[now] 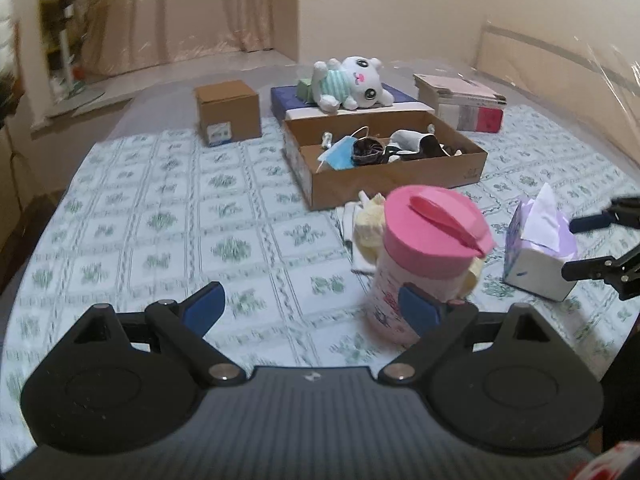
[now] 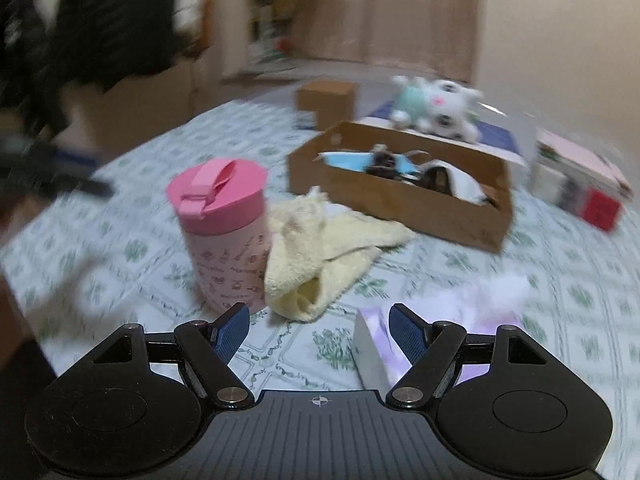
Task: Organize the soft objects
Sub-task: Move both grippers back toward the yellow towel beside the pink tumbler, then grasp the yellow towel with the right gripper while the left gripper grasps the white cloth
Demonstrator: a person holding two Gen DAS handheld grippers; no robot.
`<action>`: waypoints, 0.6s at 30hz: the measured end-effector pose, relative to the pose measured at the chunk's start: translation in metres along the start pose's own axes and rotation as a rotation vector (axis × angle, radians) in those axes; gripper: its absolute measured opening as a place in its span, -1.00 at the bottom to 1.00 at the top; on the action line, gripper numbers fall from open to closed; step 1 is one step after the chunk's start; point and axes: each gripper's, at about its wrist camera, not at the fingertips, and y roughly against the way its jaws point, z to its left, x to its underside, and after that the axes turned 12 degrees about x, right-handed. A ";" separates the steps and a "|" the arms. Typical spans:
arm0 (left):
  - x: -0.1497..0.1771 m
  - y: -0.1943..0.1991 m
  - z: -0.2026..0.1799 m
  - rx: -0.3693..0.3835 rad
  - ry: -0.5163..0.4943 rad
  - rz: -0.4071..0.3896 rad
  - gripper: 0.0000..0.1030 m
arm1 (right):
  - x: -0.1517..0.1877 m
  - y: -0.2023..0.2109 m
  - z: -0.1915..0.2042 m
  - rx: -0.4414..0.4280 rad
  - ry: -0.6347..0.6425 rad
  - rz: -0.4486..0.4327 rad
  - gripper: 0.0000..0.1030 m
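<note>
While both the left hand-held gripper (image 1: 314,308) and right hand-held gripper (image 2: 320,326) hover open and empty, the limp, light yellow towel (image 2: 320,256) lies crumpled on the tabletop (image 1: 160,220) against the pink flask (image 2: 224,236), best pinched at a raised fold.

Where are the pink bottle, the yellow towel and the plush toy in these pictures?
pink bottle (image 2: 230,240), right wrist view, on the patterned side wall.
yellow towel (image 2: 320,252), right wrist view, on the middle of the crumpled cloth.
plush toy (image 1: 360,80), left wrist view, on its white face.
</note>
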 end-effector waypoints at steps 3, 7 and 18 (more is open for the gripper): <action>-0.018 -0.009 0.013 0.013 -0.054 0.022 0.79 | -0.011 -0.016 0.004 -0.036 0.162 -0.006 0.49; -0.037 -0.022 0.027 0.034 -0.117 0.043 0.79 | -0.022 -0.041 0.009 -0.075 0.333 0.004 0.49; -0.060 -0.065 0.062 0.091 -0.181 0.102 0.79 | -0.047 -0.117 0.017 -0.216 0.582 0.087 0.49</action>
